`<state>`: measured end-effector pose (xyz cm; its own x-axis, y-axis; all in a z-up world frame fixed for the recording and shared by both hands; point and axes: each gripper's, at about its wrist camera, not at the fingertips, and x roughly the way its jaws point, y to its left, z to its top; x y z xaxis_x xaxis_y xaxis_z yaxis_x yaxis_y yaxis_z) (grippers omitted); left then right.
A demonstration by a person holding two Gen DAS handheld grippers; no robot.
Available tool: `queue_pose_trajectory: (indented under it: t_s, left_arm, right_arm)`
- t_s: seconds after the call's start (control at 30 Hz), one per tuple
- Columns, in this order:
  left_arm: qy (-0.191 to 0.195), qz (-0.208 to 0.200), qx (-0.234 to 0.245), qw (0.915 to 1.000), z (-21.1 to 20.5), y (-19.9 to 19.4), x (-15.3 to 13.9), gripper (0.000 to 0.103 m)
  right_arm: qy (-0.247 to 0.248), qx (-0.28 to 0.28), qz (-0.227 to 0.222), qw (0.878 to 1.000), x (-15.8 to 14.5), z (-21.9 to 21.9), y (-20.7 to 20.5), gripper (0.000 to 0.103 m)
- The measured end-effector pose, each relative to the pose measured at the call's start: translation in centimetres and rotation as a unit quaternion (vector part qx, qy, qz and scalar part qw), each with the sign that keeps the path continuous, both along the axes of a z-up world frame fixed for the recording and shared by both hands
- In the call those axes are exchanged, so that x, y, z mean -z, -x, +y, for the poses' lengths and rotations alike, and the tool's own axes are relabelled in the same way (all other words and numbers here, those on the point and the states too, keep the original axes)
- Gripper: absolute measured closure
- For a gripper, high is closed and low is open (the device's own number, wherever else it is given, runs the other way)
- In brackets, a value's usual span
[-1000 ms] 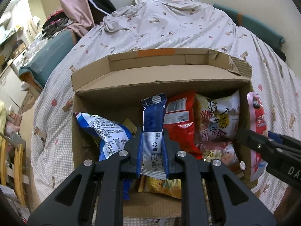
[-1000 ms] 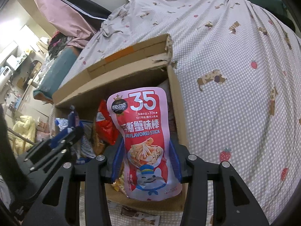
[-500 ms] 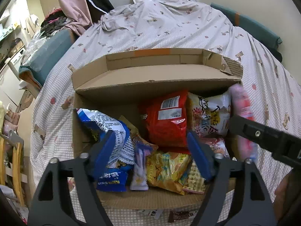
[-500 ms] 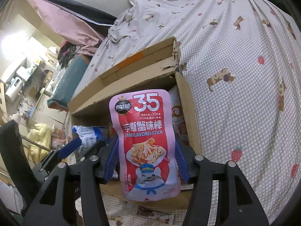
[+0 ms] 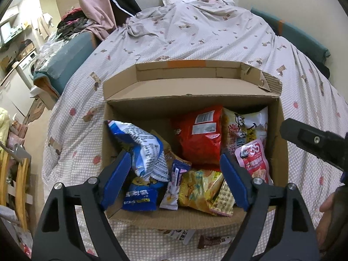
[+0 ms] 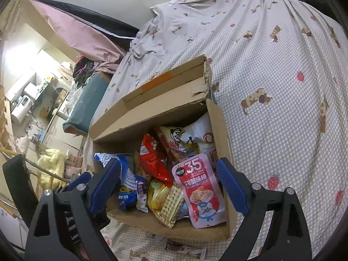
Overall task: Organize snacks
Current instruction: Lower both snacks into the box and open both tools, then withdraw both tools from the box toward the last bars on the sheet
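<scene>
Right wrist view: my right gripper (image 6: 167, 187) is opening around the pink crab-stick pouch (image 6: 201, 191); leaning on the cardboard box (image 6: 219, 117) wall, it may topple.

A bed (image 5: 195, 34) carries it all — dotted sheet (image 6: 282, 69) printed with little dogs and strawberries, rumpled toward the far end. Sitting square on it, an open cardboard box (image 5: 191, 91), flap folded back at 12 o'clock. Just off the box's near edge, at 6 o'clock, two loose packets lie flat on the sheet — a white snack packet (image 5: 183, 235) and, to its 3 o'clock, a dark-brown bar wrapper (image 5: 214, 240). A bunched bed cover (image 5: 195, 4) lies at 12 o'clock, far end.
</scene>
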<state>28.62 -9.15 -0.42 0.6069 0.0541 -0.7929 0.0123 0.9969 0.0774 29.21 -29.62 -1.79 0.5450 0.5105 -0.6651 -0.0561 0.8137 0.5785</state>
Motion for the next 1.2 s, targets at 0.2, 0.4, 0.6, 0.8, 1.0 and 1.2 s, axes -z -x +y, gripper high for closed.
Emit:
queue_pose_trajectory:
  t_s: [0.2, 0.4, 0.6, 0.8, 1.0, 1.2]
  left_arm:
    - [0.002, -0.010, -0.002, 0.9999, 0.9, 1.8, -1.0, 0.021]
    - [0.012, -0.009, -0.012, 0.9998, 2.4, 3.6, -1.4, 0.021]
    - [0.039, -0.028, -0.022, 0.9986, 4.4, 5.6, -2.9, 0.021]
    - [0.105, -0.054, -0.037, 0.9923, 7.1, 8.1, -4.3, 0.005]
    - [0.119, -0.045, -0.041, 0.9911, 8.5, 10.0, -4.1, 0.002]
    - [0.085, -0.028, -0.043, 0.9951, 9.4, 12.0, -2.7, 0.002]
  right_arm:
    - [0.000, -0.001, -0.006, 1.000, -0.6, 0.2, 1.1, 0.011]
    - [0.013, 0.000, -0.011, 1.000, -1.2, 0.1, 3.0, 0.011]
    - [0.006, 0.007, -0.012, 1.000, -1.9, 0.0, 4.9, 0.011]
    - [0.019, 0.005, -0.010, 1.000, -2.0, 0.2, 6.6, 0.011]
    - [0.018, 0.007, 0.002, 1.000, -1.6, -0.2, 8.8, 0.011]
    - [0.028, 0.016, 0.014, 0.999, -0.9, -0.5, 10.9, 0.011]
